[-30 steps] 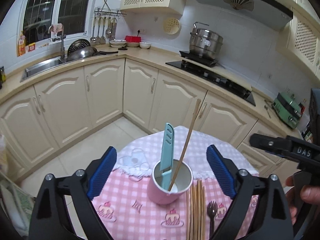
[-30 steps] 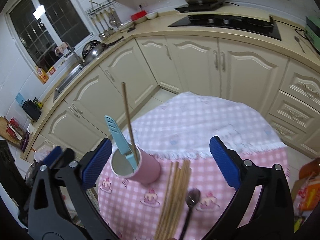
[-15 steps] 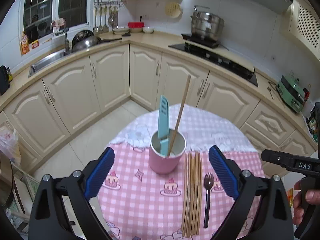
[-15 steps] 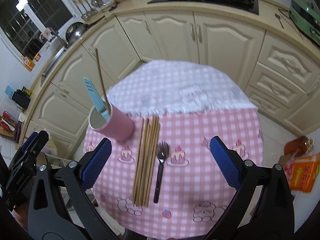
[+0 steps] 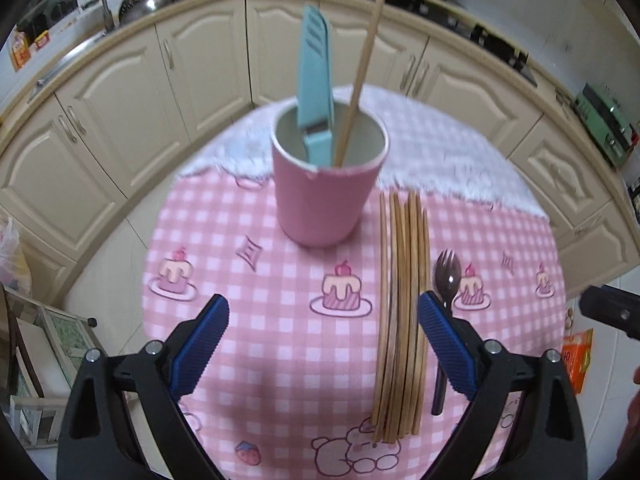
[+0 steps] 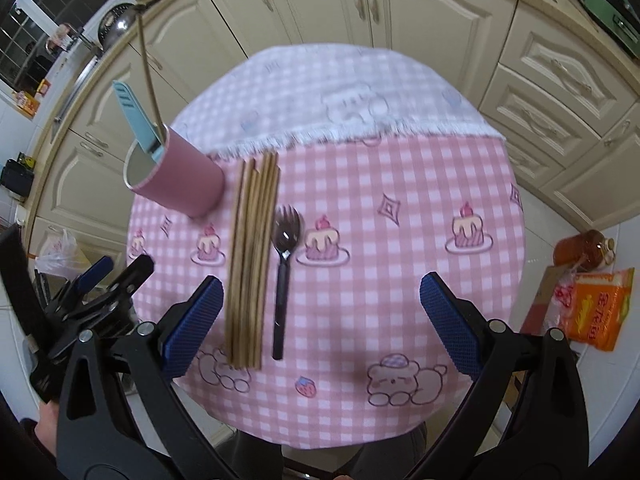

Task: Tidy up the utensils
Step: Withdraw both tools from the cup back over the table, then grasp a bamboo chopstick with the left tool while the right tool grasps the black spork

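Note:
A pink cup (image 5: 326,196) stands on the round table with the pink checked cloth (image 5: 256,292). It holds a light blue knife (image 5: 316,92) and one wooden chopstick (image 5: 362,68). A bundle of wooden chopsticks (image 5: 402,300) lies right of the cup, with a dark fork (image 5: 444,312) beside it. My left gripper (image 5: 324,344) is open and empty over the cloth in front of the cup. In the right wrist view the cup (image 6: 180,184), the chopsticks (image 6: 252,260) and the fork (image 6: 283,268) lie left of centre. My right gripper (image 6: 316,320) is open and empty above the table.
Cream kitchen cabinets (image 5: 192,64) curve around behind the table, with a sink and pots on the counter. An orange packet (image 6: 596,308) and a brown bottle (image 6: 580,248) lie on the floor to the right. The left gripper (image 6: 92,296) shows at the table's left edge.
Both grippers have tilted down and moved closer over the table, so the cup, chopsticks and fork look larger. Nothing on the table has moved. Both grippers stay open.

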The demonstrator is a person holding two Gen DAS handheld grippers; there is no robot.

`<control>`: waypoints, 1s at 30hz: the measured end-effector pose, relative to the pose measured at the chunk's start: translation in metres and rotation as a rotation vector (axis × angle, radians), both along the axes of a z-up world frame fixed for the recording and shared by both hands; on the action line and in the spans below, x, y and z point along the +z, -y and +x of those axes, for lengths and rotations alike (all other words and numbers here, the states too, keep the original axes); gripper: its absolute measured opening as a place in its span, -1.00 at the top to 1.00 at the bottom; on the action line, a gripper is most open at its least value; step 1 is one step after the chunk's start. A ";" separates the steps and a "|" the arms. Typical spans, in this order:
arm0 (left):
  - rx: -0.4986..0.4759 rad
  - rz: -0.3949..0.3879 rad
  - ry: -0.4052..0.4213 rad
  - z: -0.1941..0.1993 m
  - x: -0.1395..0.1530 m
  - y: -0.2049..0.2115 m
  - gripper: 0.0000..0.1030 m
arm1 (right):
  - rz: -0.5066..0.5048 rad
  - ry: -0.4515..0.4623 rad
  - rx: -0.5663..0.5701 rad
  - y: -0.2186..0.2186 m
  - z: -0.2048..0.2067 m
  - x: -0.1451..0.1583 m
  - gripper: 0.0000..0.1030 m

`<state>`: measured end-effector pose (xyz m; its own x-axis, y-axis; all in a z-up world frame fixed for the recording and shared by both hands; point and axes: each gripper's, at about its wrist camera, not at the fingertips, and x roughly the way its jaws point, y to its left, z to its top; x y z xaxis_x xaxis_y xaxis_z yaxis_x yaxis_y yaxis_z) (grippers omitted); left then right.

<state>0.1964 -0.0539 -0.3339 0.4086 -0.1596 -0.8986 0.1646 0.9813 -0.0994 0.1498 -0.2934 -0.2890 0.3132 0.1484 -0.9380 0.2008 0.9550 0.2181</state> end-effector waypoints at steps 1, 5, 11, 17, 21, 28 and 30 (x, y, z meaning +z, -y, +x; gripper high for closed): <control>-0.007 0.008 -0.008 0.001 -0.006 0.003 -0.81 | -0.002 -0.006 0.000 0.001 -0.001 -0.002 -0.88; -0.038 0.053 -0.042 0.010 -0.029 0.016 -0.81 | -0.012 -0.042 0.011 0.001 -0.003 -0.015 -0.88; -0.059 0.120 -0.102 0.026 -0.060 0.030 -0.81 | -0.012 -0.076 0.031 0.001 -0.002 -0.030 -0.88; -0.076 0.175 -0.138 0.035 -0.075 0.037 -0.81 | -0.004 -0.096 0.032 0.002 -0.001 -0.038 -0.88; -0.082 0.177 -0.164 0.042 -0.081 0.041 -0.80 | 0.001 -0.105 0.037 0.000 0.000 -0.041 -0.88; -0.066 0.187 -0.210 0.050 -0.094 0.053 -0.75 | -0.002 -0.134 0.050 -0.003 0.006 -0.050 -0.88; -0.055 0.158 -0.218 0.053 -0.097 0.051 -0.65 | -0.006 -0.151 0.055 -0.005 0.008 -0.054 -0.88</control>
<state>0.2498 -0.1048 -0.4311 0.1970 -0.0272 -0.9800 0.2094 0.9777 0.0149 0.1574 -0.2886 -0.3428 0.1605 0.1557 -0.9747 0.1786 0.9666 0.1838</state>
